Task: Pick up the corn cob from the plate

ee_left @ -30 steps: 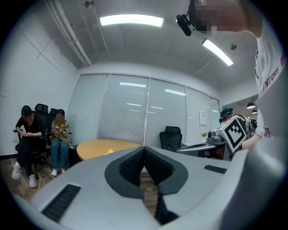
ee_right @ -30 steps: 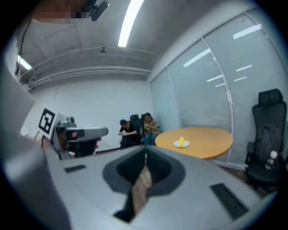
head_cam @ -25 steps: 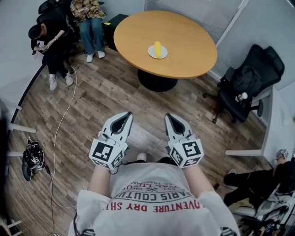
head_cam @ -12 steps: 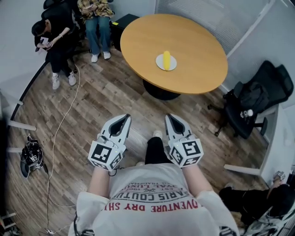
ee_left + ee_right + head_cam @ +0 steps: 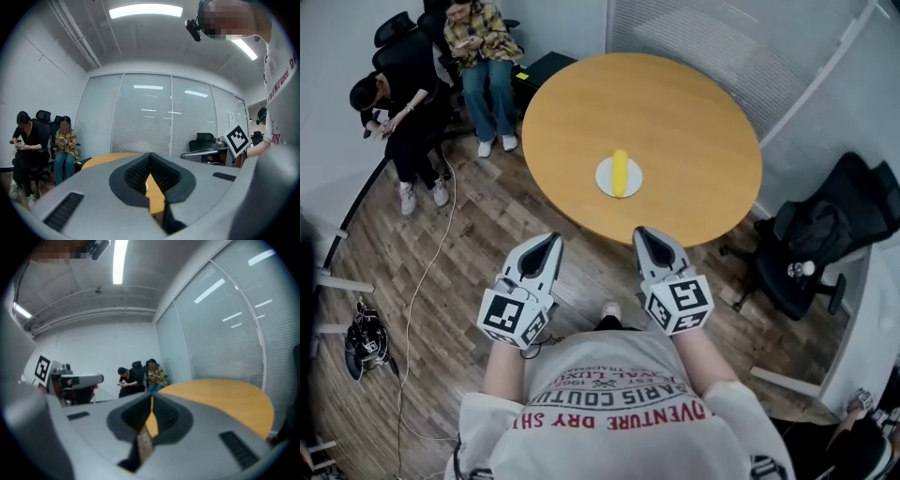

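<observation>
A wooden floor (image 5: 487,216) is seen beneath both tongs. A round orange surface (image 5: 675,103) lies ahead of them, and its near edge is seen just ahead of the right tongs (image 5: 643,232). A black chair (image 5: 825,234) is placed off to the right of the right tongs, well apart. A person in black (image 5: 398,103) and a person in plaid (image 5: 483,42) are seated far ahead and to the left of the left tongs (image 5: 551,237). Both tongs are held side by side, apart from each other, and are pointed toward the surface. The left tongs are closed tip to tip with nothing gripped, and the right tongs are likewise closed and empty. A white plate (image 5: 602,180) is set on the surface, ahead of the tongs and between their lines, well apart from both. The yellow cob (image 5: 620,172) is laid on the plate, untouched.
</observation>
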`<action>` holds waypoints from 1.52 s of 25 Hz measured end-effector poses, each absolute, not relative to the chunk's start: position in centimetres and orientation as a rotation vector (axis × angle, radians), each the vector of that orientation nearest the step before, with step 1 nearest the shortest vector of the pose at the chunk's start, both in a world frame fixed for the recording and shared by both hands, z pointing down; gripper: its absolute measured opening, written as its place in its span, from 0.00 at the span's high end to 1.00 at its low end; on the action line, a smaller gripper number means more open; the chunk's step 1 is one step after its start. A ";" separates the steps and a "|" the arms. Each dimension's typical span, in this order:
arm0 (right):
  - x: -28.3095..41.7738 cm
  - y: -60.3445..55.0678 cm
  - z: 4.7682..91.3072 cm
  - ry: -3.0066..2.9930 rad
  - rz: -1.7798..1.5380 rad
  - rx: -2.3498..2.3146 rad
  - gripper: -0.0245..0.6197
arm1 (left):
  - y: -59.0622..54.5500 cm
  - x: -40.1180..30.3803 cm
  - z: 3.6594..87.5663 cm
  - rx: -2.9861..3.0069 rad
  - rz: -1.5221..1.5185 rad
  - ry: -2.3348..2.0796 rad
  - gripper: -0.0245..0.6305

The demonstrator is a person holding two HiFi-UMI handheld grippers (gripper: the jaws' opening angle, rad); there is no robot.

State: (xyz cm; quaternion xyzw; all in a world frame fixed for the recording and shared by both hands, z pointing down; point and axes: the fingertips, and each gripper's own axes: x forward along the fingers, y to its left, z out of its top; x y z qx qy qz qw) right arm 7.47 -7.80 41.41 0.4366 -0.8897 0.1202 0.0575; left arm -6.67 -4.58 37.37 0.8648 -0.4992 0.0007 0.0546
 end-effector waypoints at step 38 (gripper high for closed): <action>6.7 -32.2 56.9 -2.078 0.781 1.644 0.86 | -37.1 -4.3 46.8 2.821 0.236 -0.708 0.91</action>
